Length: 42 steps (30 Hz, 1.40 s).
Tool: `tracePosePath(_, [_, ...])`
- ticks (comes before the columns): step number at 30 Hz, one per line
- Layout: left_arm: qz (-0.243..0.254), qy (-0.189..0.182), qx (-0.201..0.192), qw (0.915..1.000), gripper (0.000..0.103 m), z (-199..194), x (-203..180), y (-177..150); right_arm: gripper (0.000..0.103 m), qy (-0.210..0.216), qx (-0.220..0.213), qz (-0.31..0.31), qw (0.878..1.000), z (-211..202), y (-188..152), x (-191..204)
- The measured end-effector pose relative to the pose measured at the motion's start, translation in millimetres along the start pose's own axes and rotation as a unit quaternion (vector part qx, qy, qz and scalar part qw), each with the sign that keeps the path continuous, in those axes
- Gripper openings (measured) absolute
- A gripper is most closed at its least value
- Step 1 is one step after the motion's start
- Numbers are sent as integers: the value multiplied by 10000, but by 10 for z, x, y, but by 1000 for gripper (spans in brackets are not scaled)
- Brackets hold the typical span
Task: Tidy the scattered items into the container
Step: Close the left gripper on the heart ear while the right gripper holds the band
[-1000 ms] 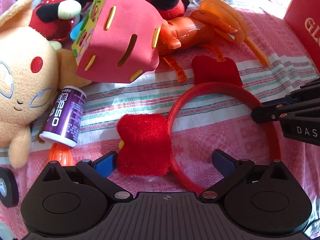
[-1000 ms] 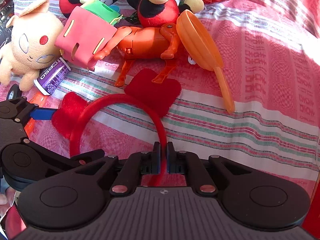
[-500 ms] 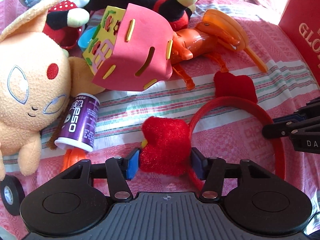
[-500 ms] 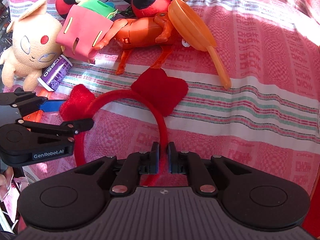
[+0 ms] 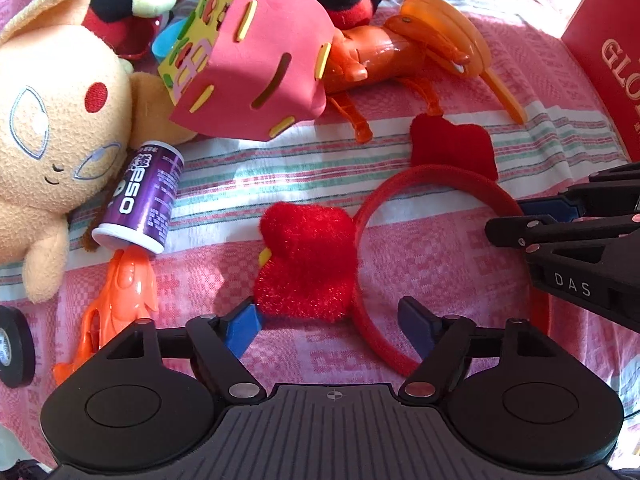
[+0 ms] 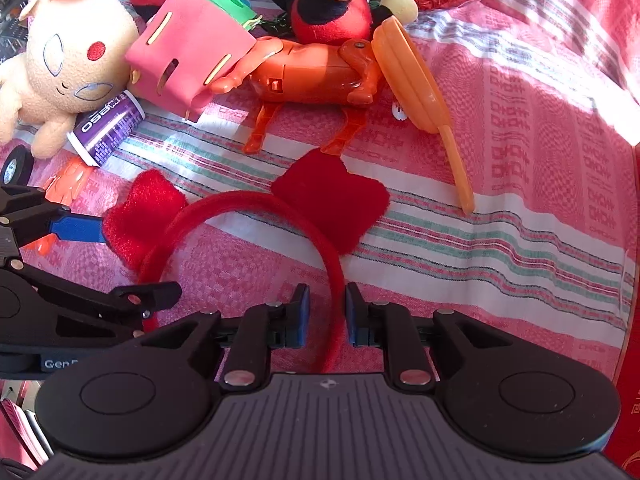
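A red headband (image 5: pixel 400 184) with two plush ears lies on the pink checked cloth. My left gripper (image 5: pixel 330 318) points down over its fuzzy ear (image 5: pixel 308 260). Its jaws are opening; the ear sits between them, close to the left pad, and the right pad stands clear. In the right wrist view the headband (image 6: pixel 248 208) runs between the pads of my right gripper (image 6: pixel 325 312). These jaws are opening too, with a small gap on each side of the band. A red box (image 5: pixel 608 60) stands at the far right.
Beyond the headband lie a cream plush (image 5: pixel 52 120), a pink foam box (image 5: pixel 260 68), a purple can (image 5: pixel 144 196), an orange toy figure (image 5: pixel 376 56) and an orange paddle (image 6: pixel 412 76). An orange fish toy (image 5: pixel 120 300) and a black tape roll (image 5: pixel 12 344) lie left.
The left jaws closed in on the fuzzy ear, then spread wide again. The right jaws, earlier shut on the band, have parted from it.
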<state>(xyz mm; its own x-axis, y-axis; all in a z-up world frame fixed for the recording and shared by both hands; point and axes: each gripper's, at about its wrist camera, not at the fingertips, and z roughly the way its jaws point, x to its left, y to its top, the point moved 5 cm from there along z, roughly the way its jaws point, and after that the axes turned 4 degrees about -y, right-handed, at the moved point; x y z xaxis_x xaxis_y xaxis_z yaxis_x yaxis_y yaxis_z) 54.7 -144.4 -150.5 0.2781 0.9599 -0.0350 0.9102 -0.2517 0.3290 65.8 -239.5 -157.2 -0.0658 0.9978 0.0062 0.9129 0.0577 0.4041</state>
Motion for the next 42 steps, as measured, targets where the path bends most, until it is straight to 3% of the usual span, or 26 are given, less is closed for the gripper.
tracePosePath(2, [170, 126, -25, 9998, 88, 26, -59, -2, 9, 27, 22, 169, 9999, -1, -21, -45])
tracePosePath(4, [312, 189, -166, 9992, 76, 15, -57, 33, 9, 144, 108, 403, 9990, -6, -48, -102])
tracePosePath(5, [341, 197, -224, 9990, 67, 2, -33, 58, 9, 177, 147, 491, 9985, -24, -71, -127])
tracePosePath(6, [367, 235, -279, 9987, 50, -13, -4, 84, 9, 178, 173, 525, 9983, -35, -92, -145])
tracePosePath(7, [352, 192, -316, 9987, 45, -27, 27, 107, 9, 163, 184, 538, 9982, -40, -109, -161])
tracePosePath(9, [297, 47, -315, 9990, 44, -36, 69, 137, 9, 157, 177, 527, 9983, -52, -132, -176])
tracePosePath(16, [383, 148, -280, 9988, 46, -23, 23, 139, 13, -60, 67, 299, 9995, -15, -72, -79])
tracePosePath(17, [405, 158, -260, 9987, 49, -27, 25, 154, 13, -99, 39, 244, 9996, -12, -63, -63])
tracePosePath(18, [401, 158, -245, 9988, 60, -6, 14, 163, 14, -140, 18, 175, 9997, -13, -61, -59])
tracePosePath(23, [236, 181, -204, 9993, 76, 24, 74, 184, 7, -231, -24, 205, 9995, -8, -65, -66])
tracePosePath(26, [441, 88, -290, 9986, 47, -27, 59, 188, 6, -84, 42, 550, 9984, -27, -72, -125])
tracePosePath(32, [396, -135, -319, 9986, 43, -77, 68, 176, 6, -204, 24, 578, 9981, -149, -93, -99])
tracePosePath(42, [569, -181, -387, 9975, 44, -113, 49, 191, 6, -490, -46, 538, 9973, -271, -114, -16])
